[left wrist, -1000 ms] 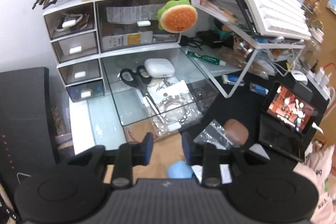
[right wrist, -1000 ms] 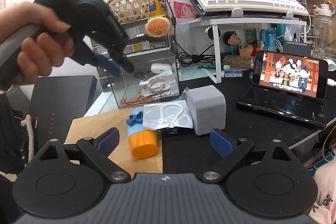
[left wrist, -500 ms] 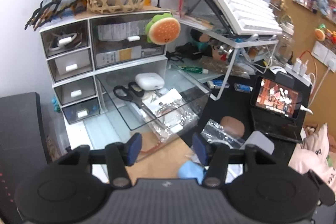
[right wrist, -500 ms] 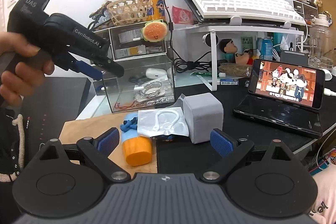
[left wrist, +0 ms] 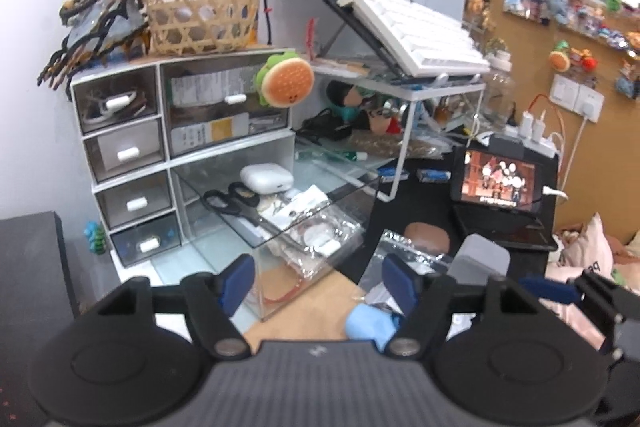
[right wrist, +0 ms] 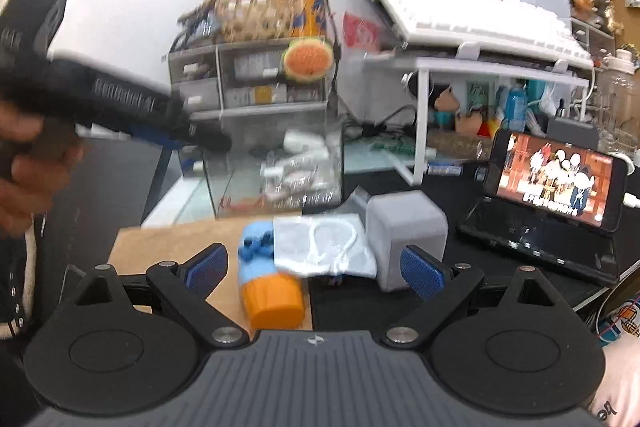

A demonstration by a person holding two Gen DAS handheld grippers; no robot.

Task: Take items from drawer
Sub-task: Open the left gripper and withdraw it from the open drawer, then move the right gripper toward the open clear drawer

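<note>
A clear drawer [left wrist: 304, 239] stands pulled out from the white organizer [left wrist: 132, 163]. It holds black scissors [left wrist: 232, 201], a white earbud case [left wrist: 267, 179] and plastic packets [left wrist: 316, 231]. My left gripper [left wrist: 318, 283] is open and empty, back from the drawer's front edge; it also shows in the right wrist view [right wrist: 180, 139]. My right gripper [right wrist: 316, 267] is open and empty over the desk, above a blue and orange bottle [right wrist: 268, 283], a silver packet [right wrist: 324, 243] and a grey cube [right wrist: 404, 227].
A woven basket [left wrist: 200, 15] sits on the organizer and a burger plush [left wrist: 285, 79] hangs on it. A white keyboard [left wrist: 416, 31] rests on a stand. A phone [right wrist: 556, 179] plays video at the right. A brown pouch [left wrist: 426, 235] lies on the black mat.
My left gripper has pulled back and up from the drawer and its jaws have opened wider. The right gripper stays open and has barely shifted.
</note>
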